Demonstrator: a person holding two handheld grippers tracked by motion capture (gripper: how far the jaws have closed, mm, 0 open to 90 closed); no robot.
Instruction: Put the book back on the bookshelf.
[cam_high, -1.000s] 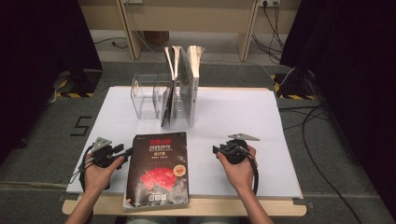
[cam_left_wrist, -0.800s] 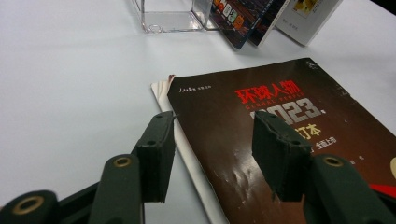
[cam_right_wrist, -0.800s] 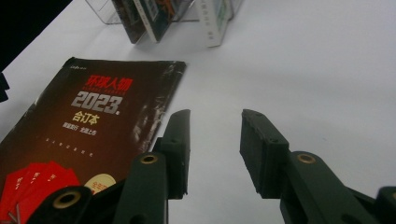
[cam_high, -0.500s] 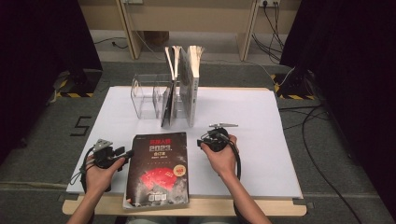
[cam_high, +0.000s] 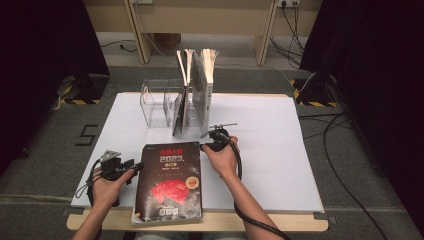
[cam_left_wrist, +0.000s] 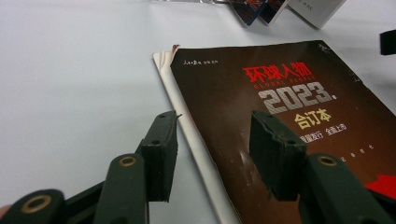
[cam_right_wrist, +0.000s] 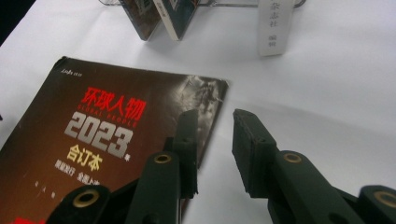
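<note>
Left gripper (cam_high: 134, 165) gapes low; right gripper (cam_high: 202, 147) jaws, just narrowing, stand apart.

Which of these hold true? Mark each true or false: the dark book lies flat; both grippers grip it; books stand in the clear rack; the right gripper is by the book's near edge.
1. The dark book lies flat on the table. True.
2. Both grippers grip it. False: the left gripper and right gripper straddle its edges, jaws open.
3. Books stand in the clear rack. True.
4. The right gripper is by the book's near edge. False: it is at the far right corner.
</note>
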